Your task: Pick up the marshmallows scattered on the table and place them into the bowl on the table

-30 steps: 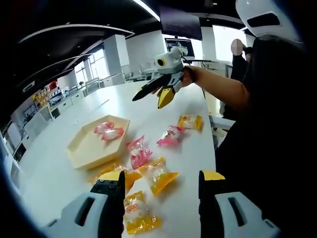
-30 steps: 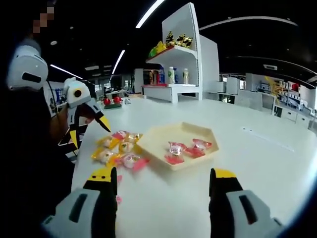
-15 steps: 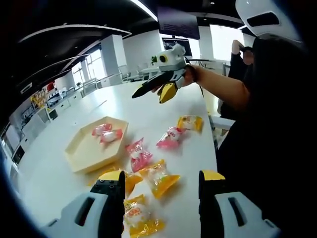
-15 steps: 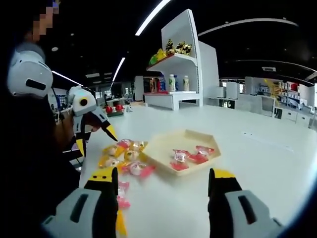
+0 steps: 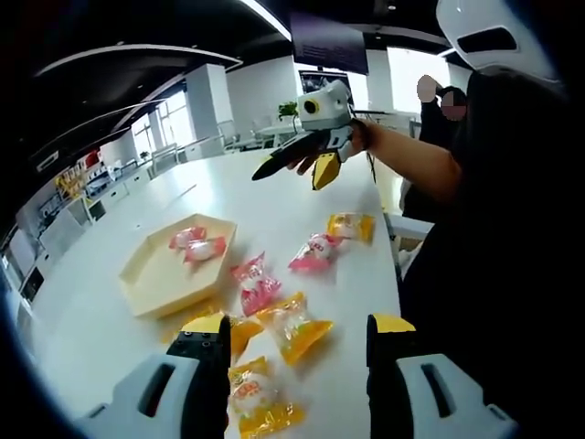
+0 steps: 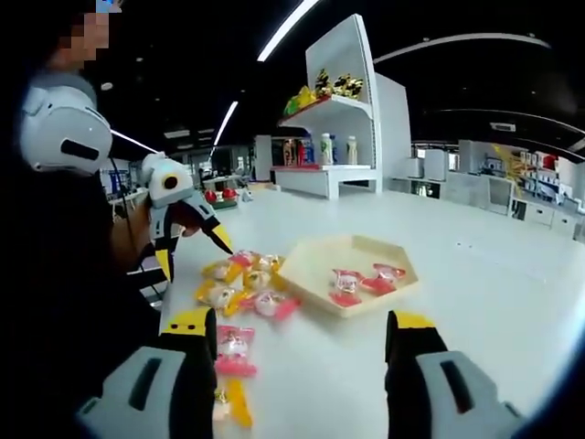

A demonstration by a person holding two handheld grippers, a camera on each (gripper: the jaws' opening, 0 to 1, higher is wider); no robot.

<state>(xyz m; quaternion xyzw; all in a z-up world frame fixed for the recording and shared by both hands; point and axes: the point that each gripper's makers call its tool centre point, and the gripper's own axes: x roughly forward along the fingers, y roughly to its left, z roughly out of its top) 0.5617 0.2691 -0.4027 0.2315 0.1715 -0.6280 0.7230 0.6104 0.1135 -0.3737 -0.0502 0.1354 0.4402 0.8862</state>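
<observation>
- Since the picture from a second ago, the right gripper sits a bit more to the right in the left gripper view, and its tips point more downward. In the right gripper view, more wrapped sweets show near the bottom than before; that camera has moved, not the sweets.
- Seen in the left gripper view, the right gripper hangs in the air above the far part of the table, and a hand holds it. Its two pointed jaws are spread apart and grip nothing.
- The left gripper has its jaws wide apart too, with nothing between them. It is low over the near side of the table.
- Right by the left gripper's jaws lie orange marshmallows in shiny wrappers.
- A bit farther out lie pink marshmallows, and one more orange marshmallow rests near the table edge, apart from the others.
- The bowl is a pale yellow tray with six sides. It stands on the table to the left of the scattered sweets, and two pink wrapped marshmallows already lie inside it.
- From the right gripper view, the left gripper floats above the pile, jaws open, tips pointing down toward the sweets.
- That view shows the bowl just to the right of the pile.
- A tall white shelf with bottles and bright bags stands behind the table.
- The person wears dark clothes.
</observation>
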